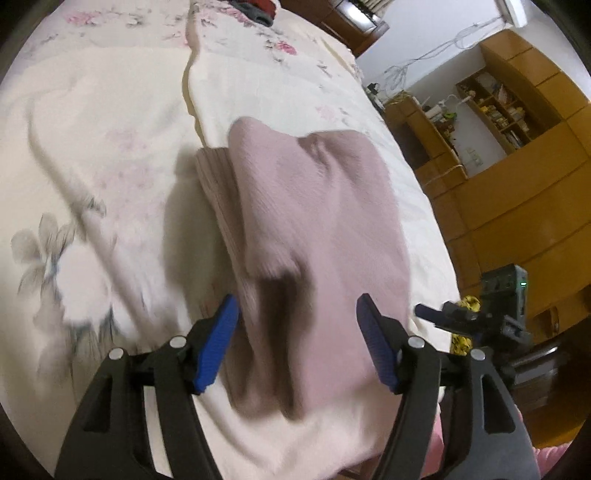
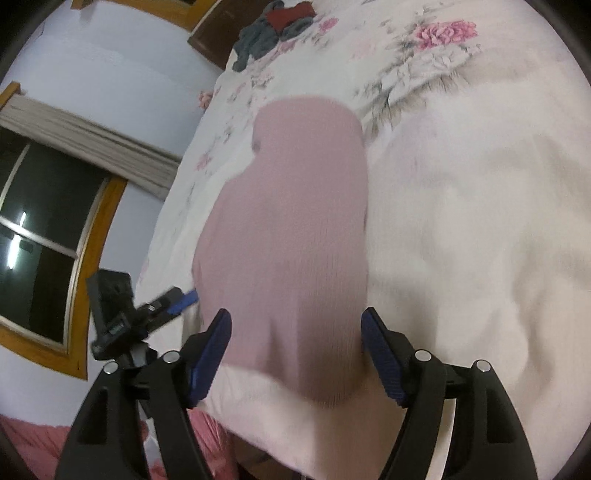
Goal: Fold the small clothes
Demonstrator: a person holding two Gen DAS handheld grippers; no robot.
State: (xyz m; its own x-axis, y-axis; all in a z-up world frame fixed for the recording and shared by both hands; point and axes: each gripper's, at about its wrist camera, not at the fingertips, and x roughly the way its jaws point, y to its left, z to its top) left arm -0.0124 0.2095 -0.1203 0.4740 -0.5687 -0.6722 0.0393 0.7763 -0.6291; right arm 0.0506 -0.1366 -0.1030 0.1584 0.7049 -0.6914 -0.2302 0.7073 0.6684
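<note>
Looking along the left tongs (image 1: pixel 297 321) from the left wrist view, their two blue pads stand wide apart with nothing between them, hovering above the near end of a dusty-pink knitted garment (image 1: pixel 317 206) that lies on the bed (image 1: pixel 110 122). The garment is folded over itself: a ribbed lower layer shows along its left side, and the smoother upper layer has a soft ridge near its far end. The bedspread is cream with grey and pink flowers, and a seam runs up its middle. At the far head of the bed sits a small heap of red and grey clothes (image 1: pixel 258 9). To the right stands a wooden wall unit (image 1: pixel 517 177) with open shelves of small items. The right tongs (image 1: pixel 443 314) show at the right edge, just off the garment's near corner, seen side-on, so their spread cannot be read here. In the right wrist view, the right tongs (image 2: pixel 297 325) are open wide and hold nothing, poised over the near end of the same pink garment (image 2: pixel 295 221), which stretches away across the flowered bedspread (image 2: pixel 461 221). The left tongs (image 2: pixel 181 301) reach in from the left, a blue tip close to the garment's near left edge. A dark window (image 2: pixel 40 236) with a wooden frame sits on the wall behind, and the red and grey heap (image 2: pixel 280 26) lies at the far end.
</note>
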